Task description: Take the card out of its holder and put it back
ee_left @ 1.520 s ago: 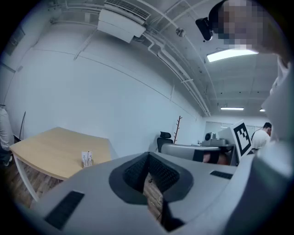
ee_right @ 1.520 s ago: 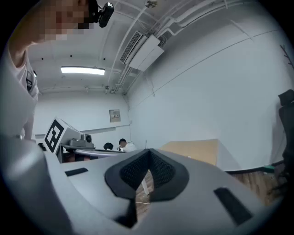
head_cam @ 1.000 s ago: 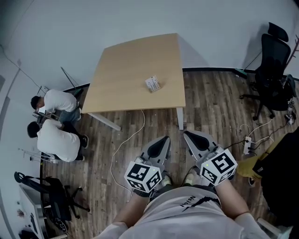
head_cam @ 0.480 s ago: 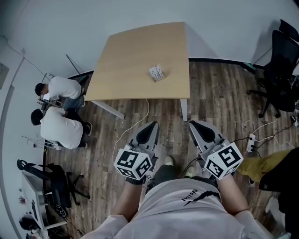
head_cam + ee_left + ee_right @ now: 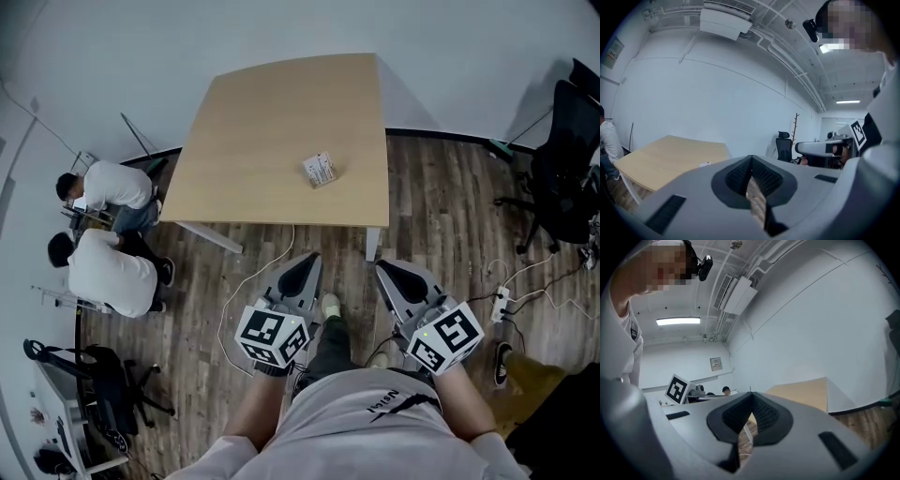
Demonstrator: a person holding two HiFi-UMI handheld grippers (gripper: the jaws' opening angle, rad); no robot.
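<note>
A small white card holder (image 5: 320, 170) lies on the light wooden table (image 5: 253, 141), toward its right front. In the left gripper view the holder (image 5: 705, 164) is a tiny white patch on the tabletop. My left gripper (image 5: 306, 265) and right gripper (image 5: 388, 273) hang over the wooden floor in front of the table, well short of the holder. Both are shut with nothing between their jaws. The tips meet in the left gripper view (image 5: 751, 157) and in the right gripper view (image 5: 751, 393).
Two people in white shirts (image 5: 111, 267) crouch at the left of the table. A black office chair (image 5: 570, 159) stands at the right, another (image 5: 103, 389) at lower left. A white cable (image 5: 251, 281) and a power strip (image 5: 498, 298) lie on the floor.
The view has shifted; the table and holder sit slightly lower and further right. Both grippers stay side by side and shut, now a little nearer the table's front edge.
</note>
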